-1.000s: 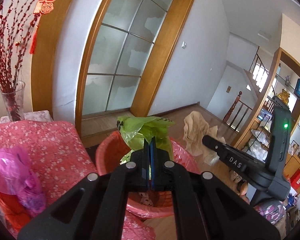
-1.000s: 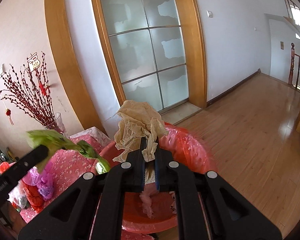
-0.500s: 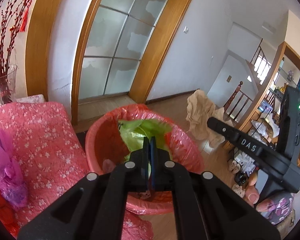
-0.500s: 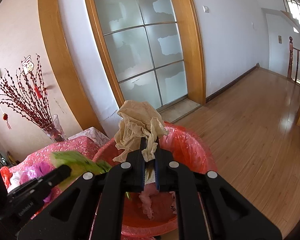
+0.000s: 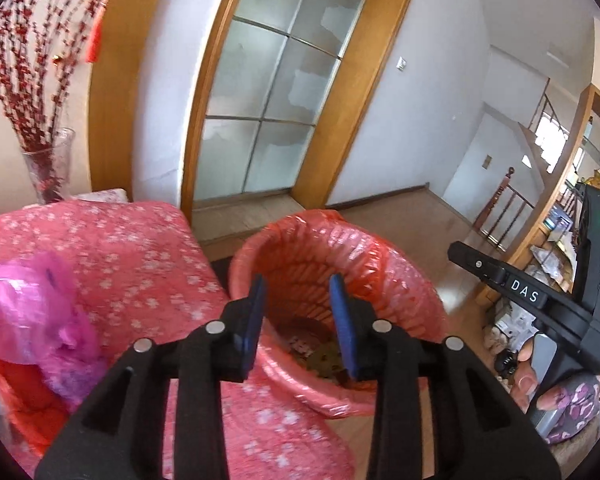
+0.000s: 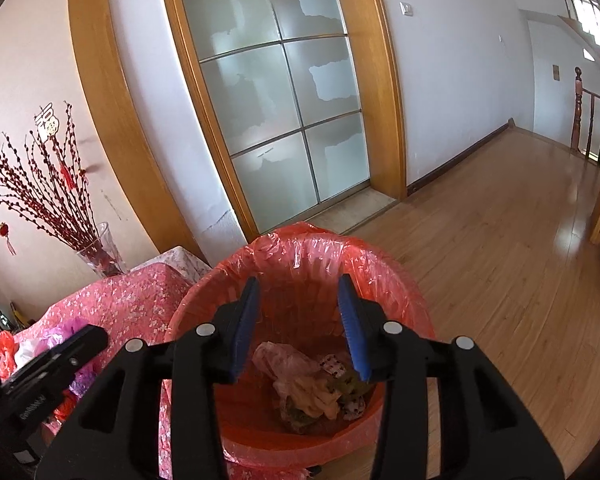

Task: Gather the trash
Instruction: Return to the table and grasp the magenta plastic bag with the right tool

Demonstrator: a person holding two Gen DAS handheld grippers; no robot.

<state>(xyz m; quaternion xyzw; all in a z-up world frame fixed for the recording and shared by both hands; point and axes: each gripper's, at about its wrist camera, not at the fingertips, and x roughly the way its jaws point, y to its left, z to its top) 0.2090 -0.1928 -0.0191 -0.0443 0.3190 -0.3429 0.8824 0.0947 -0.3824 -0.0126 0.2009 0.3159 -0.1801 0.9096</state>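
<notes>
In the left wrist view, we are holding our left gripper (image 5: 297, 312) over the red bin (image 5: 384, 264). Its two blue fingers (image 5: 251, 320) are opening right now, and nothing is sitting between them. The bin is wearing a crinkly red bag, and it is standing on the wood floor (image 5: 432, 220) just beside a pink flowery cloth (image 5: 140, 256) on the left. A puffy pink bag (image 5: 28, 312) is lying on that cloth, near us. Far to the left a glass vase (image 5: 46, 172) is holding red twigs. On the right we are seeing our right gripper (image 5: 500, 276) from the side, with a hand (image 5: 530, 376) around its handle. In the right wrist view, we are pointing our right gripper (image 6: 303, 320) down into the same red bin (image 6: 400, 280). Its blue fingers (image 6: 354, 332) are opening too, and they are holding nothing. The trash (image 6: 312, 384) is lying at the bottom of the bin, below the fingers: a tan crumpled piece, a pale pink piece and some green bits, all in one small heap. At the left edge a bit of our left gripper (image 6: 52, 368) is poking in, and we cannot tell from here how wide it is. A big door with foggy glass (image 6: 276, 92) is standing far behind the bin.
</notes>
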